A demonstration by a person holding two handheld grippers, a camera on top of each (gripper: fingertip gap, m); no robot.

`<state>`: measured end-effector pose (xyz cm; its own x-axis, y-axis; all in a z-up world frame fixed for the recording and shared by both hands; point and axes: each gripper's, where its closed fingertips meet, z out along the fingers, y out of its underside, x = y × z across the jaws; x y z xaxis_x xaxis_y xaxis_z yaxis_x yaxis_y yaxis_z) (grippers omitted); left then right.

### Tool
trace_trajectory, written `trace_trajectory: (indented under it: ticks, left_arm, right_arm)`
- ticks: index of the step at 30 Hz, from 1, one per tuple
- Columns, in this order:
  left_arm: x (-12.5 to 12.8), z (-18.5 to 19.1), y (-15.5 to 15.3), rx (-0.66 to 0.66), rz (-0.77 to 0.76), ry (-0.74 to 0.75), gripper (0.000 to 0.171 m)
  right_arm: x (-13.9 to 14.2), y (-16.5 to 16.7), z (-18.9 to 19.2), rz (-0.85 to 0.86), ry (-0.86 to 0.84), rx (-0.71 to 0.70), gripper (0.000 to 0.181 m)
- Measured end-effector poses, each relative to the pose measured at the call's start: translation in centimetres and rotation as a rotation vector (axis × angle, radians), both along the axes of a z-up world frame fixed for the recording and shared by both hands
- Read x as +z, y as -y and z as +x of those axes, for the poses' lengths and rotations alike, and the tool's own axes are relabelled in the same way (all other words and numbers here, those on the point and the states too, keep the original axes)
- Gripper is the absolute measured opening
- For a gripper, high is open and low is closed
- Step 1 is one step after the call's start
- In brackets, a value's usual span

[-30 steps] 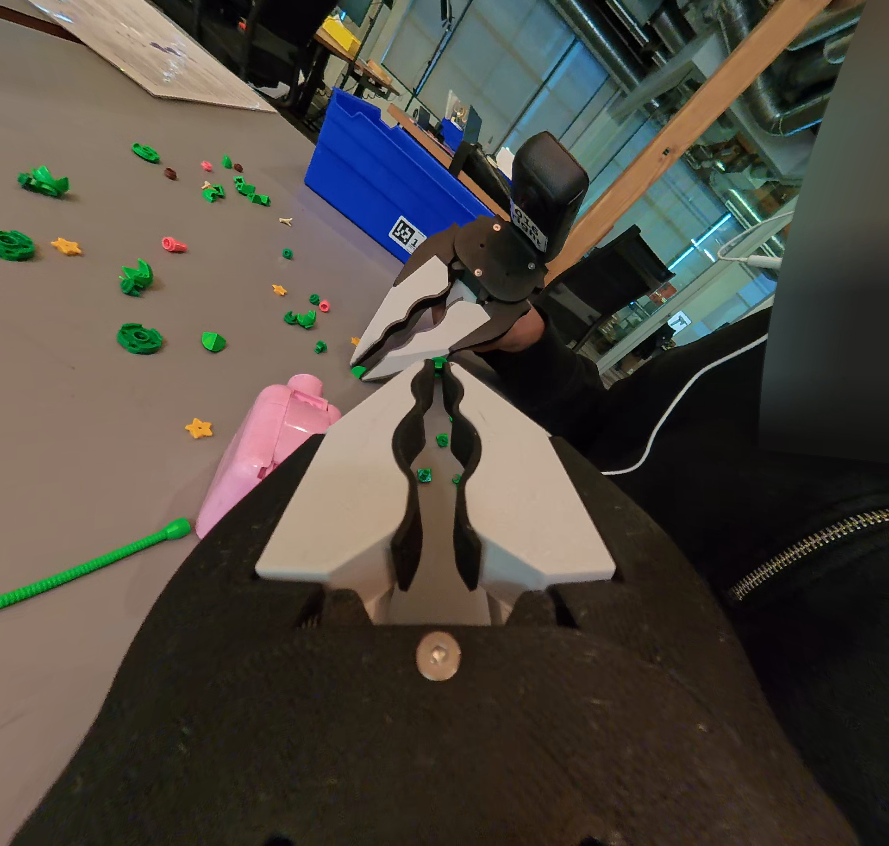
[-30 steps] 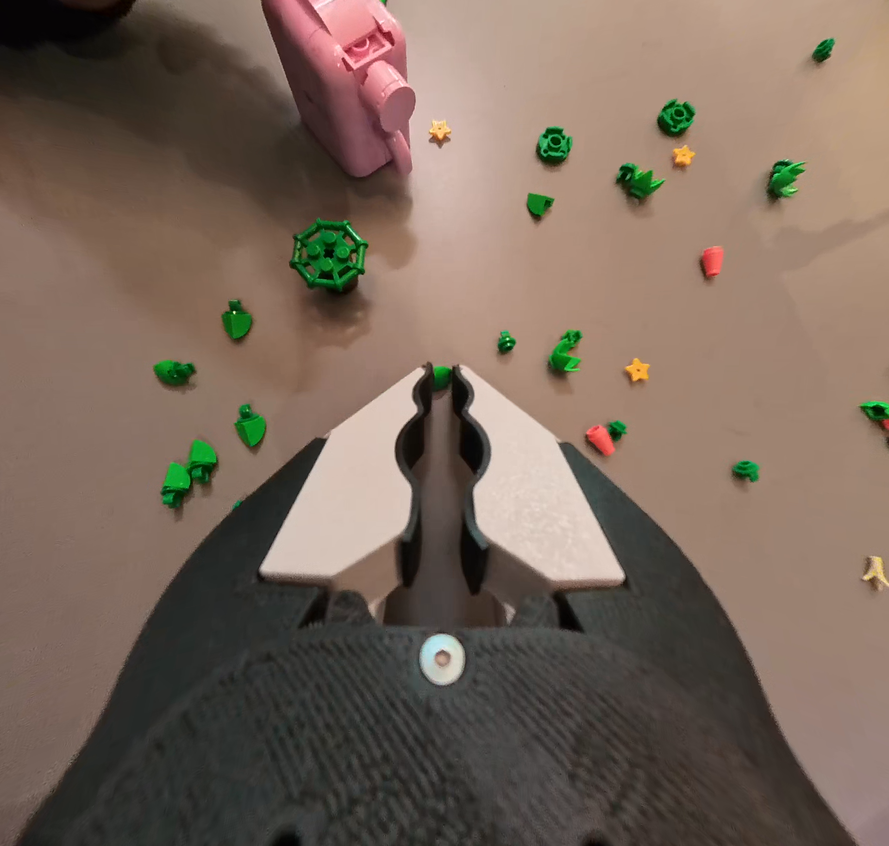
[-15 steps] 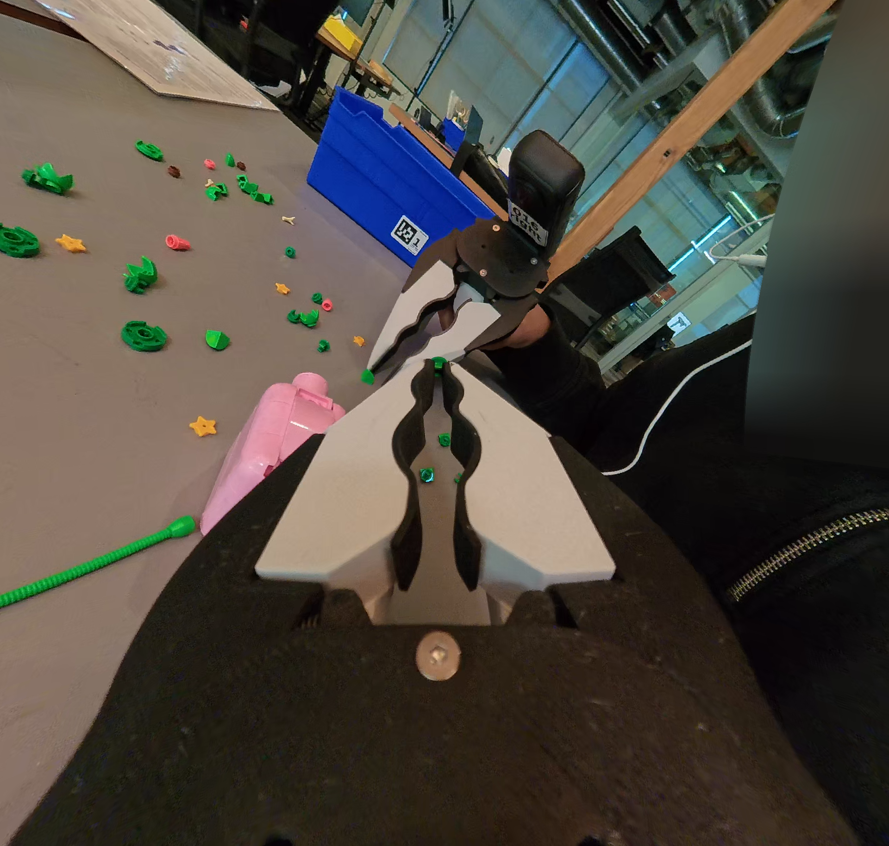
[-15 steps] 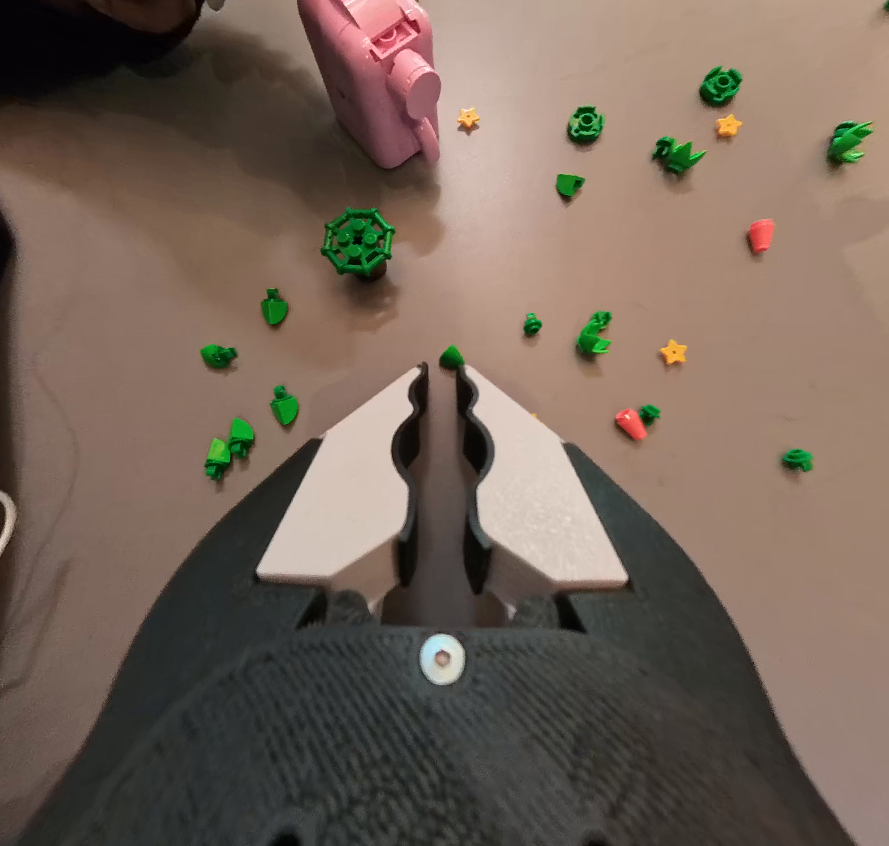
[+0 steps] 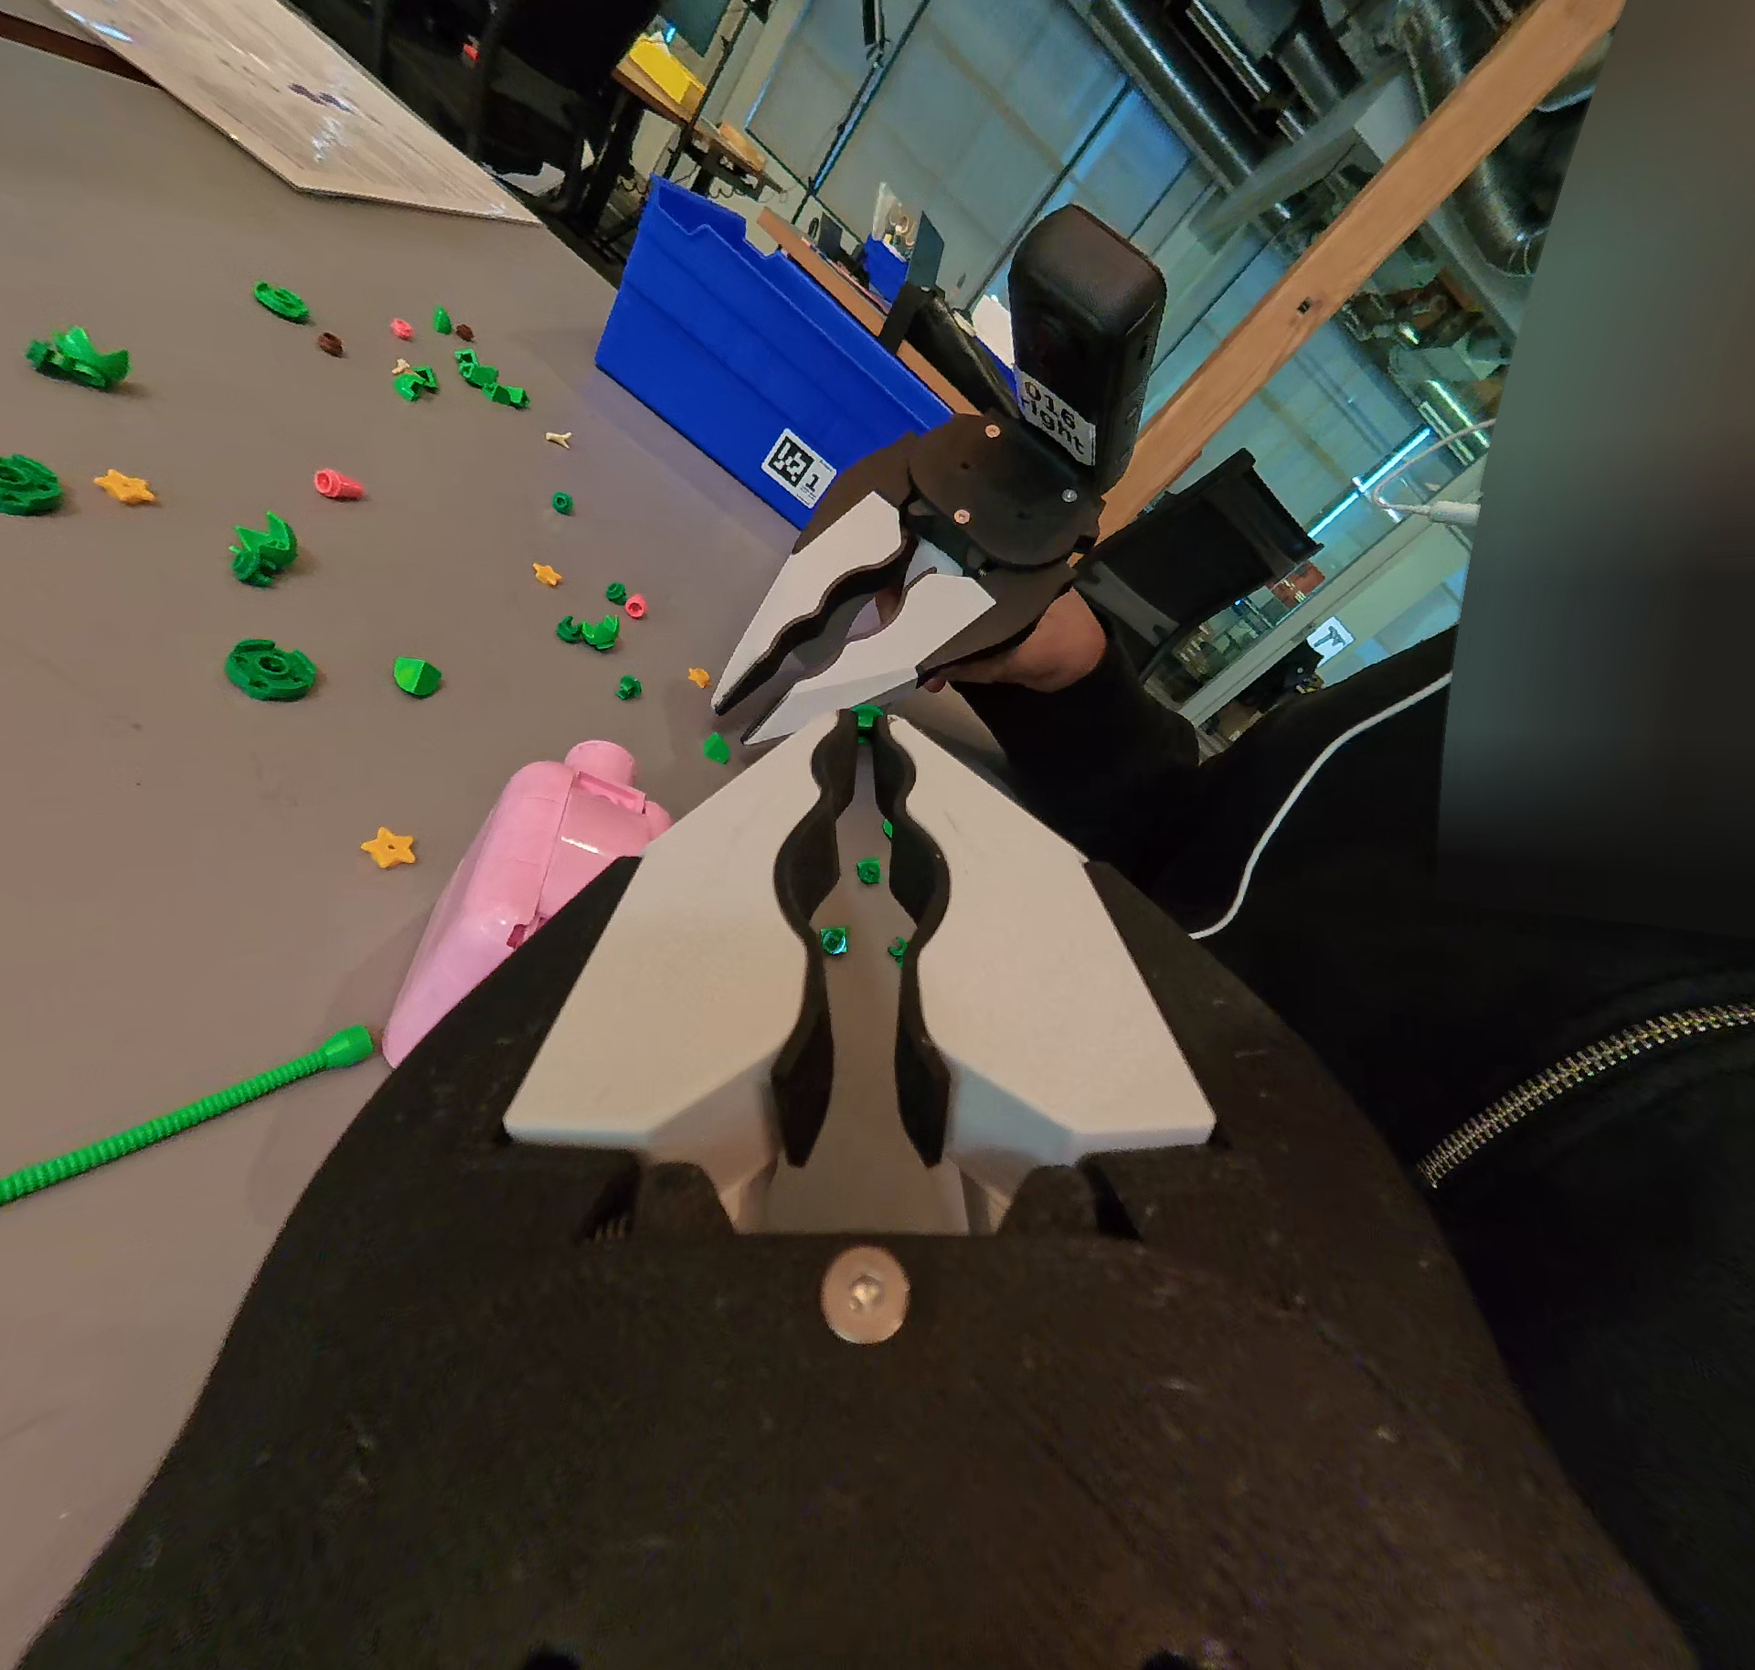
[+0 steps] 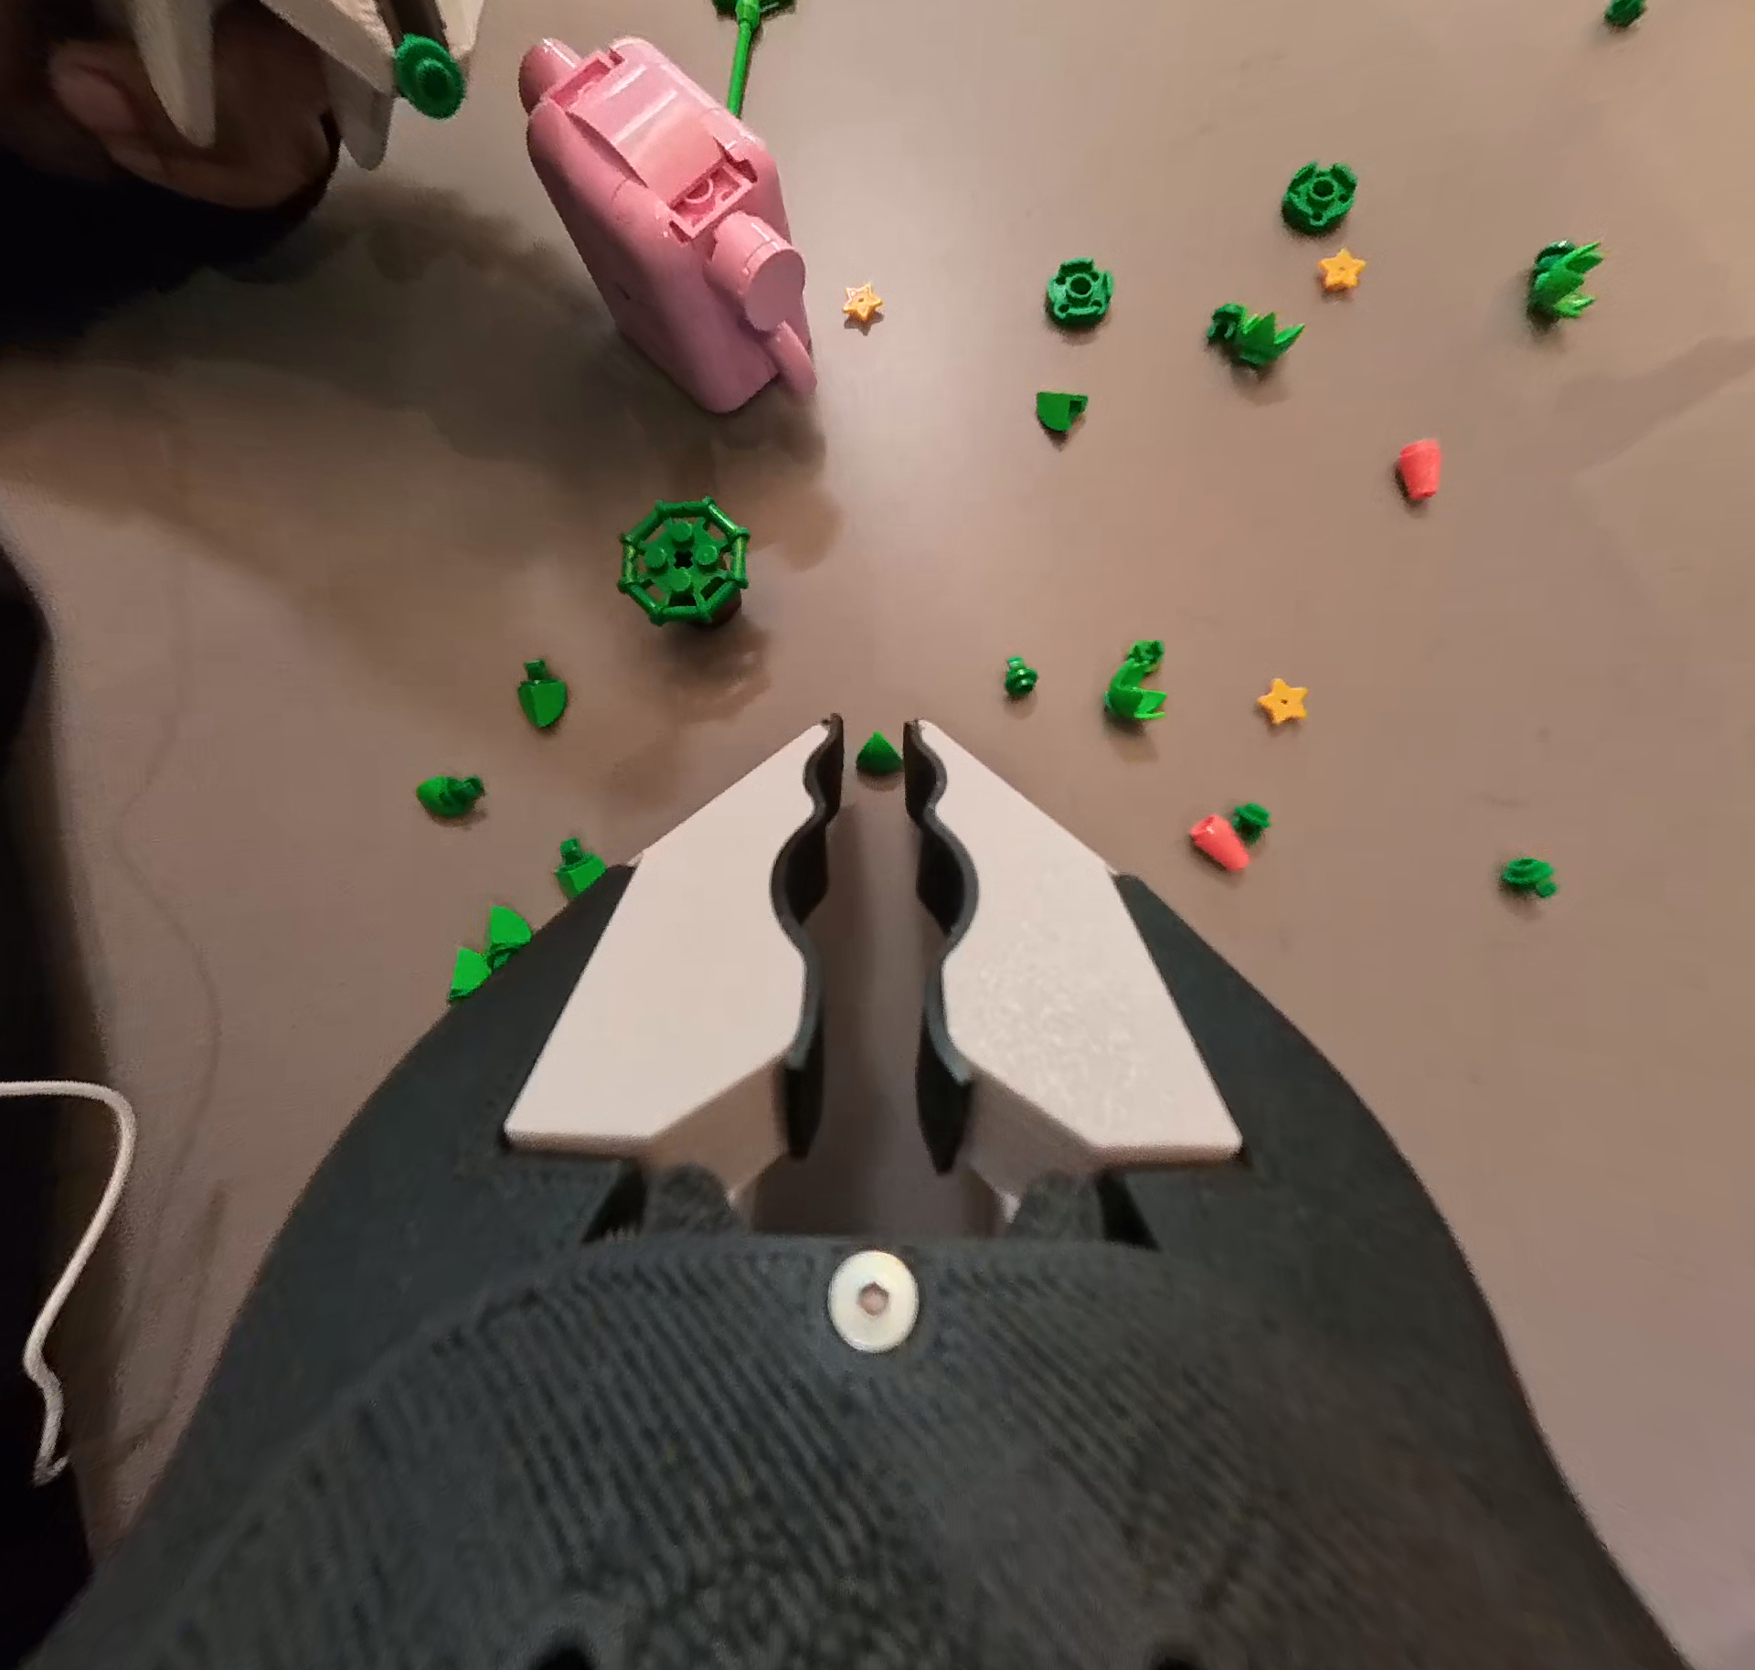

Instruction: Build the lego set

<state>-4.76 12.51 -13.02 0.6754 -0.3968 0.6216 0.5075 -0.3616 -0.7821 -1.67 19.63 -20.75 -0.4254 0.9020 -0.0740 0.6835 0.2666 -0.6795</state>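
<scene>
The left gripper (image 5: 862,720) pinches a green stud (image 6: 429,76) aloft, while the right gripper (image 6: 872,734) angles down, slightly parted, over a green cone (image 6: 877,756).

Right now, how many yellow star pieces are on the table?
4. A star beside the pink block, one far left, one mid-table, one near the right gripper. Others may hide behind the grippers.

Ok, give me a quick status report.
Left gripper shut on green round stud. Right gripper open over small green cone. Nothing blocking.
</scene>
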Motion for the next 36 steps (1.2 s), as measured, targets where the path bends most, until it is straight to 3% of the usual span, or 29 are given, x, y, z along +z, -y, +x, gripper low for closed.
trace_trajectory:
  ticks: [36]
  left_arm:
    - [0.0,0.2,-0.1,-0.010,-0.001,0.003,0.000]
  right_arm:
    - [-1.3,-0.1,0.2,0.058,0.033,0.023,0.008]
